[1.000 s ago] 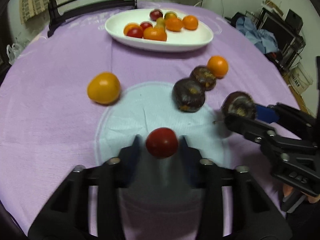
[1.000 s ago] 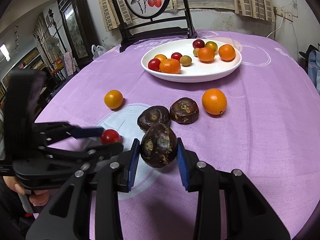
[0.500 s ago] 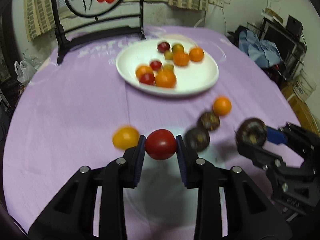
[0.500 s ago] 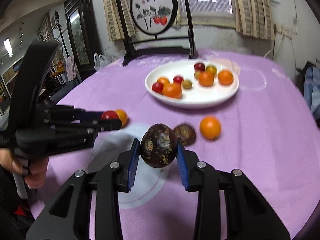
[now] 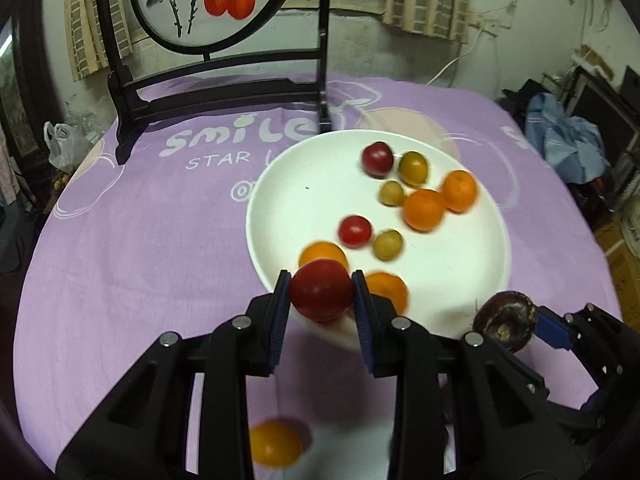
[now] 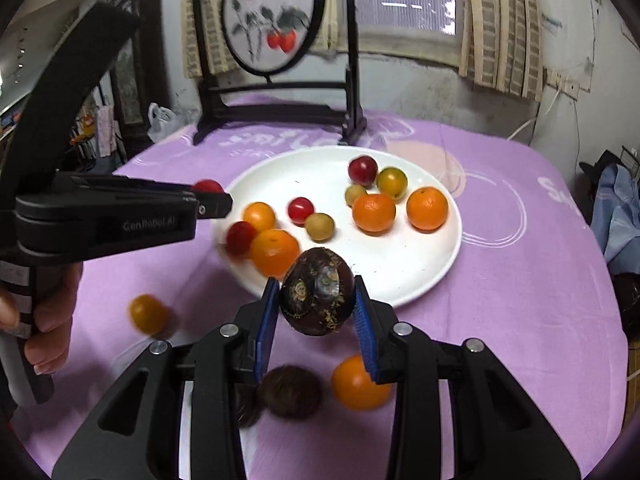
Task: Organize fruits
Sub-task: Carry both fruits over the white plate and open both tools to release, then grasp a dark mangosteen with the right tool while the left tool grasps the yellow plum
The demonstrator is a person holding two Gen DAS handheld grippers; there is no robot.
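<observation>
Since a second ago we have carried both fruits from the table's near edge up to the white plate (image 5: 280,184), our left gripper (image 5: 320,304) clamping the red tomato (image 5: 322,294), our right gripper (image 6: 316,312) clamping the dark brown fruit (image 6: 318,292) over its near rim.

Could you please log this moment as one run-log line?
left gripper: shut on red tomato | right gripper: shut on dark brown fruit | both near white plate
</observation>
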